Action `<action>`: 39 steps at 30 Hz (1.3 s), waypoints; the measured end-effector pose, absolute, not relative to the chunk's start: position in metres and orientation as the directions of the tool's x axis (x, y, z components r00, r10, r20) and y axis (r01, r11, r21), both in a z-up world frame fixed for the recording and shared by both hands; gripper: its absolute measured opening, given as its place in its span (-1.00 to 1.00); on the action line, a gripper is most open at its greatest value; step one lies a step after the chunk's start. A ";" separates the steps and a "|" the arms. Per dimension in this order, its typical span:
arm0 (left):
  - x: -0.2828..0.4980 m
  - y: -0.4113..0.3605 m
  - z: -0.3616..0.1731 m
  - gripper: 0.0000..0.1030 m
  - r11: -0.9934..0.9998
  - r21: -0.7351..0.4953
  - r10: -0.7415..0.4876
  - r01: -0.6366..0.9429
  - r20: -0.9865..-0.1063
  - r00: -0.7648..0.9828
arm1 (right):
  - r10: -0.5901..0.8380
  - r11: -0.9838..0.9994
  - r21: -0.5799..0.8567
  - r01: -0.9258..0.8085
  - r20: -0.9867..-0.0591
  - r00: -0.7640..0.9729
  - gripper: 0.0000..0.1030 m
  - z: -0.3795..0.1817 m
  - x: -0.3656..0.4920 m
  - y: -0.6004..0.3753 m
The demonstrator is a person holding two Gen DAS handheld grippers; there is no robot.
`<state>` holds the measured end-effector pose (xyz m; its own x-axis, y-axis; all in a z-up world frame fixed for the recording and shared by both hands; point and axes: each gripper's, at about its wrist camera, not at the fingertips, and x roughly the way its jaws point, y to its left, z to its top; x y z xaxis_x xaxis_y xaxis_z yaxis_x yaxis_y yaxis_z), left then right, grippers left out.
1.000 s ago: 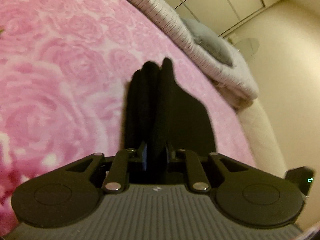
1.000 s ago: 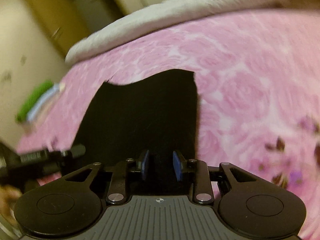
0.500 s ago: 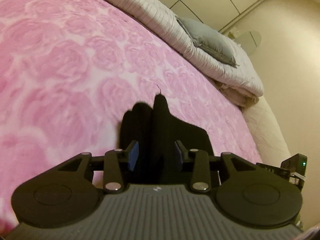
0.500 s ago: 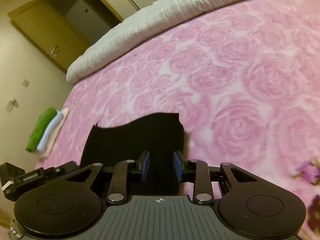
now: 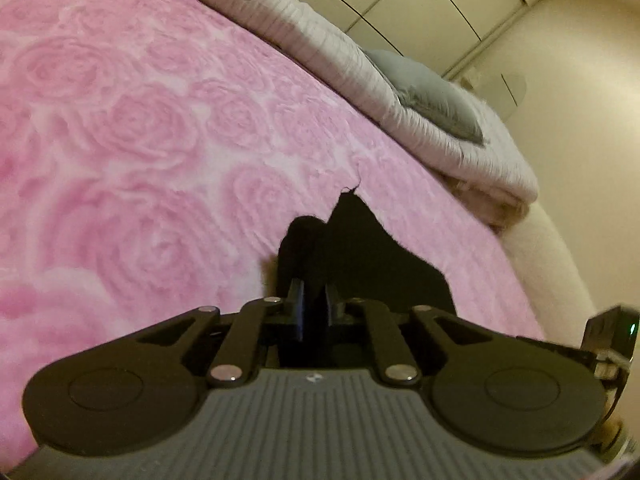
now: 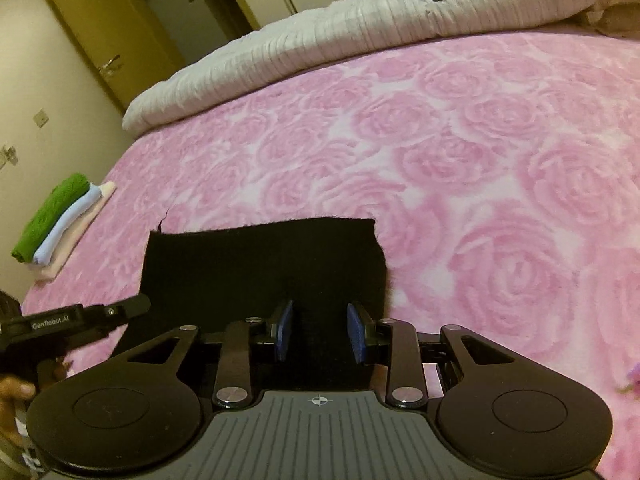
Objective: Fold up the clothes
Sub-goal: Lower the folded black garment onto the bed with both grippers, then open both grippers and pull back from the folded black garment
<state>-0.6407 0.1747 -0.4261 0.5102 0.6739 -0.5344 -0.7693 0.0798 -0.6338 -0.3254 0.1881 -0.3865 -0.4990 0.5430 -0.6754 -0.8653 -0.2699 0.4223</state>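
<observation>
A black cloth (image 6: 260, 264) lies spread as a flat rectangle on the pink rose-pattern blanket (image 6: 480, 160). My right gripper (image 6: 320, 332) stands open over its near edge, blue pads apart, with cloth lying between them. My left gripper (image 5: 314, 300) is shut on a bunched fold of the same black cloth (image 5: 368, 264), which rises in two humps just past the fingers. In the right wrist view the left gripper (image 6: 80, 316) shows at the cloth's left corner, held by a person's hand (image 6: 12, 392).
A stack of folded clothes (image 6: 60, 220), green, blue and pale pink, sits at the bed's left edge. A rolled white duvet (image 6: 320, 48) and grey pillow (image 5: 432, 96) line the far side. A wooden door (image 6: 100, 40) stands beyond.
The black cloth has come down from a lifted drape to lying flat on the blanket. My left fingers spread half a second ago and are narrow again. The right fingers kept their gap.
</observation>
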 end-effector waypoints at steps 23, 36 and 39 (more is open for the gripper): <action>-0.593 0.038 -0.372 -0.95 0.038 -0.402 0.654 -0.915 -0.682 0.327 | 0.579 -0.399 0.197 -0.896 -0.703 -0.413 -0.42 -0.371 -0.340 0.027; -0.552 0.029 -0.376 -0.72 -0.013 -0.124 0.617 -0.992 -0.782 0.090 | 0.585 -0.343 0.173 -0.923 -0.730 -0.354 -0.41 -0.363 -0.344 0.018; -0.549 0.022 -0.367 -0.70 -0.025 -0.108 0.604 -0.994 -0.794 0.071 | 0.574 -0.328 0.177 -0.928 -0.743 -0.345 -0.39 -0.354 -0.343 0.016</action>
<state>-0.5488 0.0217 -0.3670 0.0710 0.6042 -0.7937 -0.9939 -0.0248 -0.1078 -0.3431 0.0157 -0.3536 -0.3446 0.5743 -0.7426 -0.9280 -0.3278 0.1771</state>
